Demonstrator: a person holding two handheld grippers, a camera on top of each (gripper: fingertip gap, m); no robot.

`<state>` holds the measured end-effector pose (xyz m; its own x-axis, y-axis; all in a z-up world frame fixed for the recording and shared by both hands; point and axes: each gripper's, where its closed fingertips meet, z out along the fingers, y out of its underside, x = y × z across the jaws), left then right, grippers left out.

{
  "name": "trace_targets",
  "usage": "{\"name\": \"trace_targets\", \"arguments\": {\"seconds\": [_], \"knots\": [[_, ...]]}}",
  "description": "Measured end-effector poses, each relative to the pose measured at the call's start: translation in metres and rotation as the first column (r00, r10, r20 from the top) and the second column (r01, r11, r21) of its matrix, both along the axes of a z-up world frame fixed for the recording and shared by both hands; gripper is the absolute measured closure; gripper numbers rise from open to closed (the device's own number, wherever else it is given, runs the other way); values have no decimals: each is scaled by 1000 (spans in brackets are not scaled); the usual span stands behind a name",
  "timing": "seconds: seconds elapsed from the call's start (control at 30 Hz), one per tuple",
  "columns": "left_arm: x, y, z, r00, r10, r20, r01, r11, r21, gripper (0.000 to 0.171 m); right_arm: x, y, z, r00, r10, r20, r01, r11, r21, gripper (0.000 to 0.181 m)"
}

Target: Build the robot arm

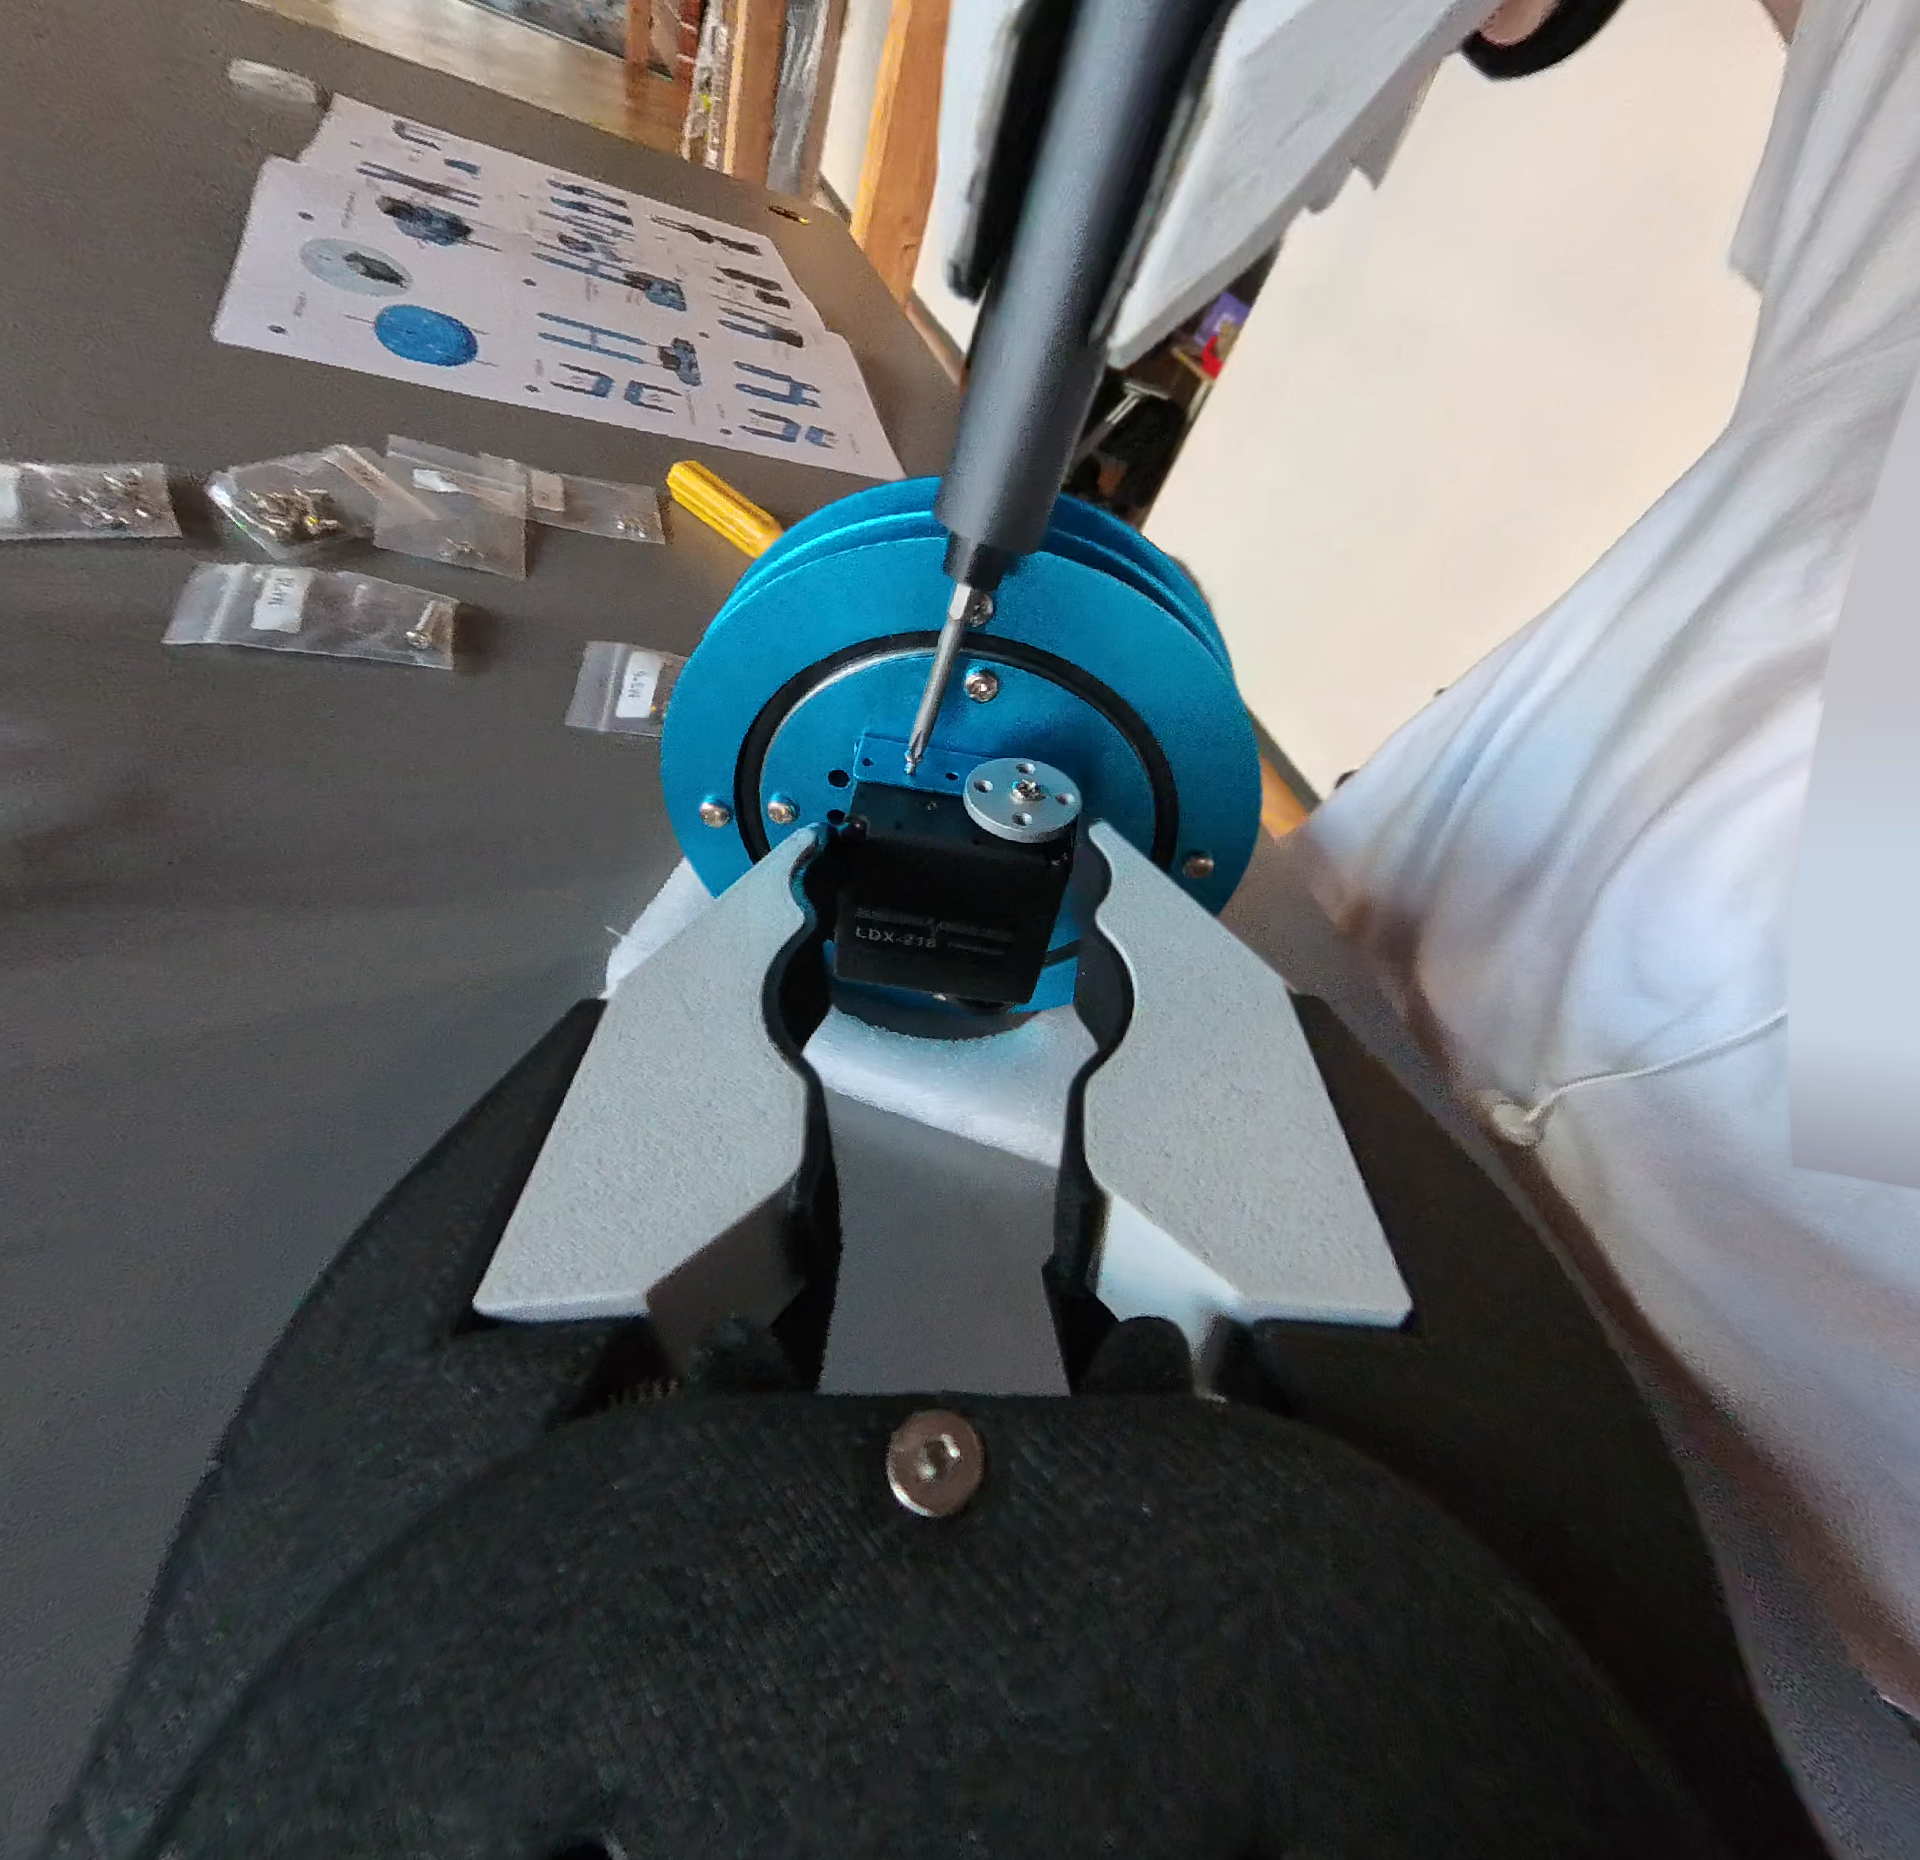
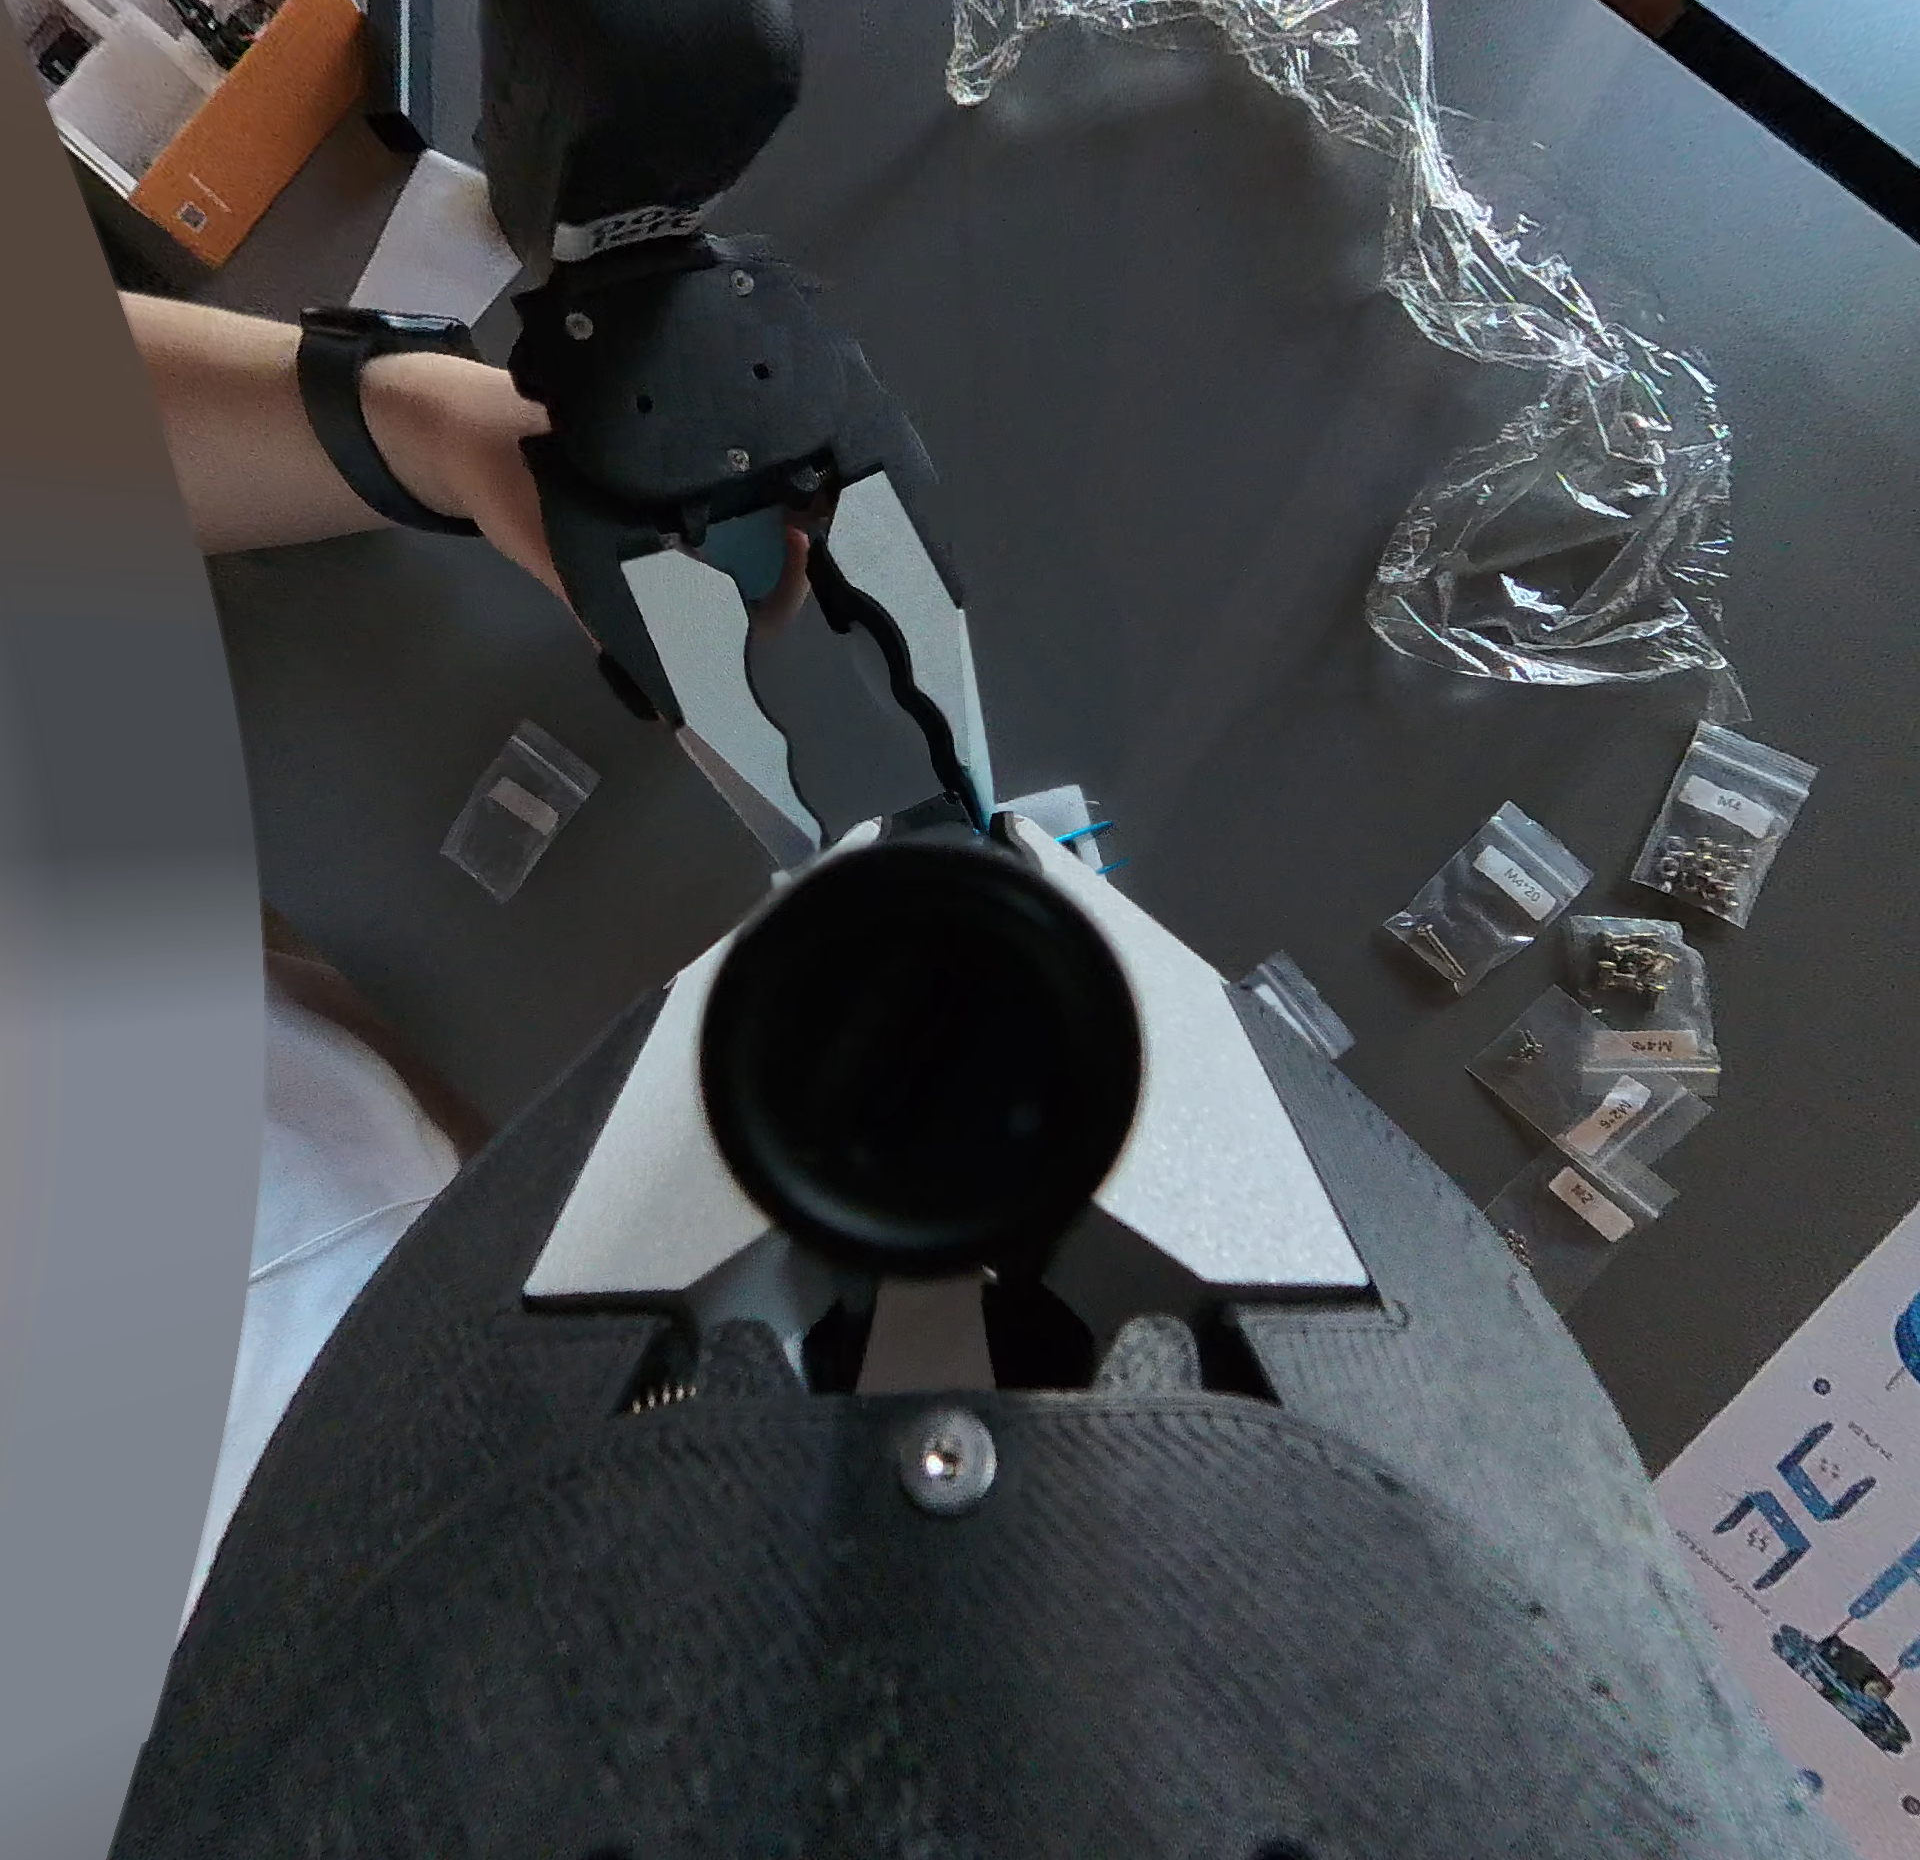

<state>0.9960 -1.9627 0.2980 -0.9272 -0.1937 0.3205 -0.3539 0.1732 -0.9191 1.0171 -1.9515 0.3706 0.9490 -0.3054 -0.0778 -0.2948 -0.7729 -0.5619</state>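
1. Blue anodised metal catches the eye first: a round, flanged blue wheel (image 1: 961, 730) stands on edge near the desk's (image 1: 312, 875) edge closest to the person, with a black boxy motor (image 1: 945, 911) mounted at its middle.
2. Left hand-held gripper (image 1: 948, 854) has its grainy grey fingers pinched on the motor's two sides, steadying the assembly.
3. Right hand-held gripper (image 2: 914, 854) is pressed together around a smooth, dark grey screwdriver (image 1: 1023, 283); its view looks straight down the round butt of the handle.
4. The screwdriver's thin steel tip sits on a small screw in the blue bracket (image 1: 914, 761) just above the motor, so a screw looks to be the point being worked, though I can't tell whether it is seated.
5. A silver disc (image 1: 1018, 794) with holes tops the motor's corner.
6. Clear little bags (image 2: 1704, 844) of screws, printed sheets (image 1: 540, 283) and crinkled clear wrap (image 2: 1538, 522) lie farther across the matte desk.
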Motion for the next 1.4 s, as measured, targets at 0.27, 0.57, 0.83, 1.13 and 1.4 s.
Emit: {"name": "trace_targets", "arguments": {"seconds": [0.27,0.57,0.83,1.13,1.4], "knots": [[-9,-2,0,987,108,120,-115,992,49,129,-6,1,1,999,27,-37,-28,1000,-14,164],[-15,-5,-1,941,290,173,-308,947,93,130,-16,1,1,999,34,-28,-35,999,-37,163],[-21,-8,-3,872,442,212,-472,873,123,129,-24,1,2,999,38,-19,-39,999,-35,164],[-26,-8,-6,833,530,160,-549,828,113,130,-32,0,1,994,107,23,-106,994,-25,164],[-22,-10,-6,741,612,277,-659,741,125,129,-34,-3,0,983,176,43,-175,984,-25,162]]}}
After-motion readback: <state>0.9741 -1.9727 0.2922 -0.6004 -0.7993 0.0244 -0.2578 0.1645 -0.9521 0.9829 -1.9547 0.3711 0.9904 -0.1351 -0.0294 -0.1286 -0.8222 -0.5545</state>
